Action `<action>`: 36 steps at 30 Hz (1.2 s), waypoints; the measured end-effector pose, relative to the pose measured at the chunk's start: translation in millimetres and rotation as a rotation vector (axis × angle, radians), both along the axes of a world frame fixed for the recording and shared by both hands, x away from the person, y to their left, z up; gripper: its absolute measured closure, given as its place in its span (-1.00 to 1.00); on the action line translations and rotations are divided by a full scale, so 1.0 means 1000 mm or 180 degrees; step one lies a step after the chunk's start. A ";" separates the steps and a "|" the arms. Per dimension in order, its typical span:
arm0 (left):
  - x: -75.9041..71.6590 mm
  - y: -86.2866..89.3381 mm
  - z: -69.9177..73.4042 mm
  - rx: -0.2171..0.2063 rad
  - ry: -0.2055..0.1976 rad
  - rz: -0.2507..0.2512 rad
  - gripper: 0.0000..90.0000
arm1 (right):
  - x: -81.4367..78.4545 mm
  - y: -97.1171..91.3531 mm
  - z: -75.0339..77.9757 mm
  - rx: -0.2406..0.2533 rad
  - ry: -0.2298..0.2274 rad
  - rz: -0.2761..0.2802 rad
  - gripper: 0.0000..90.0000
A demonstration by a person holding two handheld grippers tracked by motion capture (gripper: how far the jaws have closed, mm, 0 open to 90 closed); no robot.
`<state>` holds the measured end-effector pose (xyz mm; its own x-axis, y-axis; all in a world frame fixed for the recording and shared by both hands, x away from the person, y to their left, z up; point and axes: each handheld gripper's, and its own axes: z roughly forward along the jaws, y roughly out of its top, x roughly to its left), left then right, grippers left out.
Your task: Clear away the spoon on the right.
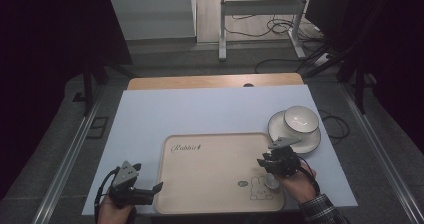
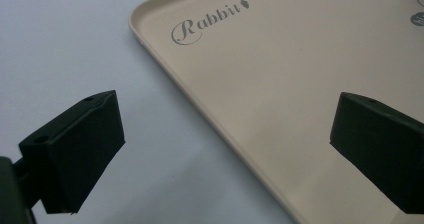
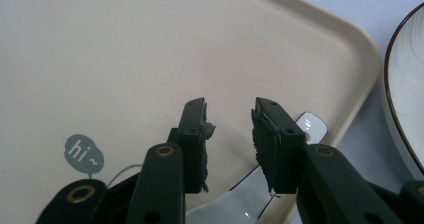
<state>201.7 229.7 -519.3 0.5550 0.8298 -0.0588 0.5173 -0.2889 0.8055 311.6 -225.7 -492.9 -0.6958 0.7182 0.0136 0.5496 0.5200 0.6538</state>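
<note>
Looking down, high view: a pale worktop [image 1: 210,109] carried a beige tray [image 1: 215,171] near the person's edge, with a bowl [image 1: 300,119] standing on a plate [image 1: 310,139] just beyond the tray's far right corner.
Left gripper, high view: the left gripper [image 1: 156,188] sat at the tray's near left corner, its tips at the rim — the hand behind it low at the frame's bottom edge.
Right gripper, high view: the right gripper [image 1: 264,165] hung over the tray's right side, above a white spoon [image 1: 272,181] that lay on the tray beside the printed rabbit [image 1: 261,189].
Left gripper view, jaws: the left gripper [image 2: 225,134] stood wide, one jaw over the worktop [image 2: 60,39], the other over the tray [image 2: 280,74]; nothing lay between them.
Left gripper view, tray: its rounded corner and raised rim ran between the two jaws, the script lettering [image 2: 207,21] near that corner.
Right gripper view, jaws: the right gripper [image 3: 230,121] was narrowly parted, the pads not pressing on anything — a clear gap between them.
Right gripper view, spoon: the white spoon [image 3: 250,196] lay on the tray [image 3: 125,49] under the jaws, its handle end [image 3: 311,124] showing past the right-hand jaw, close to the tray's rim; whether a pad touched it could not be told.
Right gripper view, surroundings: a "hi~" bubble [image 3: 82,154] was printed to the left of the jaws, and the dark-rimmed plate [image 3: 402,84] sat off the tray at the right edge.
</note>
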 end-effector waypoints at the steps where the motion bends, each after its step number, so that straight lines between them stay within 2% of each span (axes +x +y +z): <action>1: 0.000 0.000 0.000 -0.0006 0.0005 0.0001 -0.99 | 0.000 0.000 0.001 0.0005 -0.0006 -0.0001 0.45; 23: 0.000 0.001 0.000 -0.0023 0.0003 0.0005 -0.99 | -0.013 -0.004 0.012 0.0087 -0.0123 -0.0008 0.06; 36: -0.001 0.002 0.000 -0.0080 -0.0012 -0.0036 -0.99 | -0.021 -0.014 0.016 0.0183 -0.0205 -0.0011 -0.31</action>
<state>200.9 232.2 -519.1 0.5645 0.8218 -0.0774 0.5112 -0.2744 0.8145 290.8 -239.5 -476.9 -0.6940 0.7199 0.0101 0.5072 0.4789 0.7166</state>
